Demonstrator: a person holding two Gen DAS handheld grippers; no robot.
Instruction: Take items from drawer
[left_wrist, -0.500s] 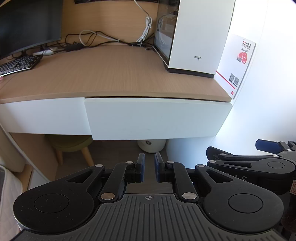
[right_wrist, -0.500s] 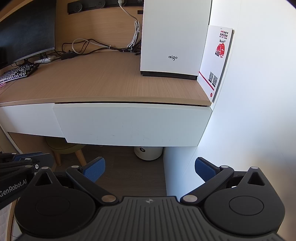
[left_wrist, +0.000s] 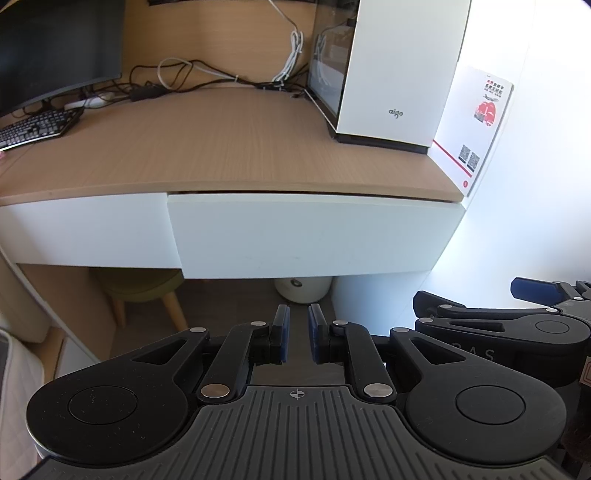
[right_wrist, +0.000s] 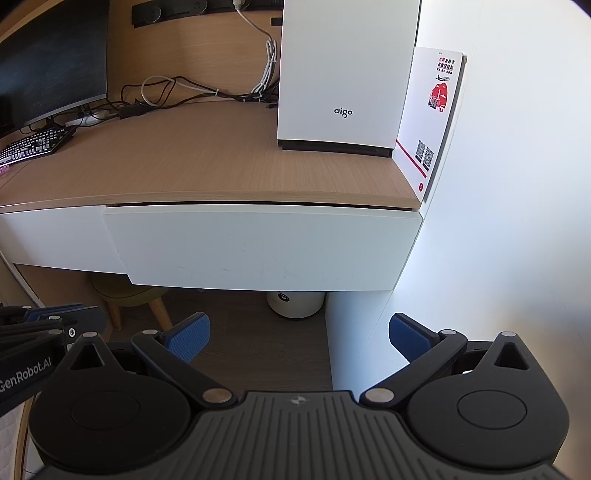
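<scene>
The white drawer (right_wrist: 258, 247) sits shut above and ahead of both grippers — right gripper (right_wrist: 299, 338) spread wide, left gripper (left_wrist: 298, 334) narrowed to a slit, both empty.

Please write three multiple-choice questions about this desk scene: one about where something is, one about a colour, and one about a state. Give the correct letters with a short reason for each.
1. Where does the white PC case stand?
A. on the desk, at its right end
B. on the floor under the desk
C. on the stool

2. What colour are the gripper pads?
A. red
B. blue
C. yellow

3. What is the state of the drawer?
A. pulled fully out
B. removed
C. shut

Answers:
1. A: its base rests on the wooden desk near the right edge.
2. B: both grippers show blue pads.
3. C: its white front sits under the desk edge and no inside shows; the left gripper is nearly shut, the right gripper wide open, neither touching it.
</scene>
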